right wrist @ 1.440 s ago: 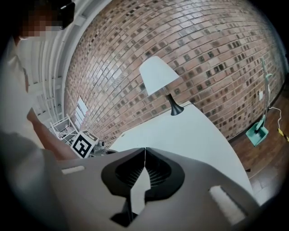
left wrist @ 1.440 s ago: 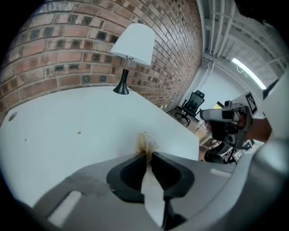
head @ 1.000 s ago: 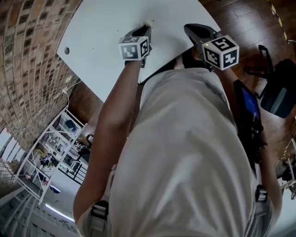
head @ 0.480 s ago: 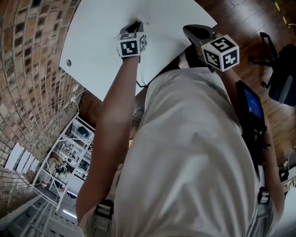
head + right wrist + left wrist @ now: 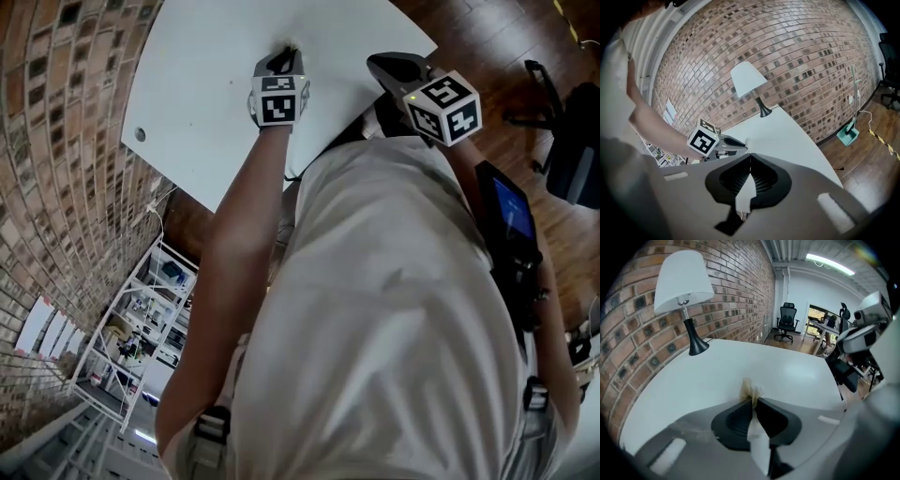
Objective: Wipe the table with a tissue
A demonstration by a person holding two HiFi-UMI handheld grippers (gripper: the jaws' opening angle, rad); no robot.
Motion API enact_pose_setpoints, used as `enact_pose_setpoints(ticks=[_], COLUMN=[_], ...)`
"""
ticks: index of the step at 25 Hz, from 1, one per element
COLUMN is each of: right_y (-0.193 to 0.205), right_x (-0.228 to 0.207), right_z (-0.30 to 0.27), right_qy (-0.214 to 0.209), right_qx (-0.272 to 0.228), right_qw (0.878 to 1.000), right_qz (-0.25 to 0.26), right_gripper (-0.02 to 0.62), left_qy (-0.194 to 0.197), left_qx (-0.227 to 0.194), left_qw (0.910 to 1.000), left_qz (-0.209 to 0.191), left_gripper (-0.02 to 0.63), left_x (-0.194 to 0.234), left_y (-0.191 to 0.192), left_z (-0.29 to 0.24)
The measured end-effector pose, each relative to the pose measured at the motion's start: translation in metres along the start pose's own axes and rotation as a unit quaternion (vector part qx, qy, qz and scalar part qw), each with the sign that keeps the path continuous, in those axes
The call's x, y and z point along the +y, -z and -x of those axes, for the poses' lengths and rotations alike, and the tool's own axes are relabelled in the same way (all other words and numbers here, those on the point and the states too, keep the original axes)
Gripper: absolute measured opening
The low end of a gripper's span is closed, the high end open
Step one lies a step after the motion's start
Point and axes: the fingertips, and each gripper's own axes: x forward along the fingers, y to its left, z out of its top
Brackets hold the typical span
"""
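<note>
A thin, crumpled white paper tissue (image 5: 749,389) is held in the left gripper (image 5: 753,399). Its two dark jaws are nearly together and press on the tissue, and they have just been closing a little further on it. A small, slightly yellowish tuft of the tissue stands out in front of the tips, and a flat white strip of it hangs back between the jaws. The tuft is pointed down at the smooth white table top (image 5: 787,371), in the middle part of the top and well apart from its edges. Whether it really touches the surface cannot be told. In the head view this gripper is seen at the end of a bare forearm stretched over the table. The right gripper (image 5: 750,157) is kept near the edge of the table closest to the person. Its jaws meet at the tips and nothing is gripped between them. A lamp with a white shade and a black foot (image 5: 684,282) stands at the far edge of the table, just beside the red brick wall (image 5: 740,287).
</note>
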Motion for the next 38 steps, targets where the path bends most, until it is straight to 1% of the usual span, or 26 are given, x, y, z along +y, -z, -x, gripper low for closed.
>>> enact_pose_setpoints(ticks=[3,7,8,10,11,13,15,17,19,22,26,29,31,34,36,38], right_y=[0.0,0.002,0.003,0.005,0.007,0.01,0.009,0.005,0.002,0.0,-0.001,0.0,0.001,0.0,0.001,0.002], right_x=[0.001,0.004,0.004,0.004,0.004,0.005,0.006,0.008,0.014,0.025,0.044,0.059,0.069,0.079,0.083,0.086], right_z=[0.0,0.002,0.003,0.008,0.011,0.015,0.015,0.013,0.01,-0.003,-0.024,-0.039,-0.047,-0.053,-0.055,-0.058], right_qy=[0.0,0.001,0.002,0.004,0.005,0.006,0.004,-0.001,-0.005,-0.017,-0.049,-0.071,-0.082,-0.092,-0.095,-0.096], right_qx=[0.001,0.003,0.003,0.003,0.003,0.003,0.003,0.003,0.005,0.013,0.031,0.04,0.044,0.049,0.053,0.056], right_qw=[1.0,1.0,1.0,1.0,1.0,1.0,1.0,1.0,1.0,0.999,0.997,0.995,0.994,0.992,0.991,0.991], right_qz=[0.002,0.006,0.007,0.009,0.009,0.008,0.011,0.017,0.023,0.033,0.05,0.059,0.064,0.072,0.074,0.073], right_gripper=[0.009,0.009,0.009,0.009,0.009,0.009,0.009,0.009,0.009,0.009,0.009,0.009,0.009,0.009,0.009,0.009], left_qy=[-0.007,0.009,0.013,0.023,0.032,0.068,0.108,0.118,0.11,0.091,0.035,0.0,-0.014,-0.039,-0.061,-0.07], left_qx=[-0.003,-0.01,-0.01,-0.012,-0.012,-0.01,-0.009,-0.011,-0.021,-0.046,-0.07,-0.075,-0.076,-0.075,-0.072,-0.064], left_qw=[0.9999,0.9997,0.9997,0.9997,0.9994,0.9971,0.9934,0.992,0.9906,0.9841,0.9723,0.9621,0.9601,0.9623,0.9608,0.9621], left_qz=[-0.012,-0.019,-0.019,-0.003,0.011,0.033,0.039,0.045,0.078,0.145,0.22,0.262,0.269,0.258,0.261,0.256], left_gripper=[0.037,0.037,0.037,0.037,0.037,0.037,0.037,0.038,0.038,0.04,0.04,0.041,0.043,0.043,0.043,0.043], left_x=[-0.008,-0.024,-0.029,-0.041,-0.048,-0.066,-0.086,-0.094,-0.091,-0.069,-0.025,0.002,0.013,0.026,0.04,0.052], left_y=[0.001,0.001,0.001,0.002,0.002,0.005,0.009,0.018,0.031,0.049,0.073,0.09,0.098,0.107,0.112,0.117], left_z=[-0.001,-0.002,-0.002,-0.001,0.001,0.004,0.009,0.016,0.028,0.049,0.075,0.087,0.094,0.1,0.103,0.102])
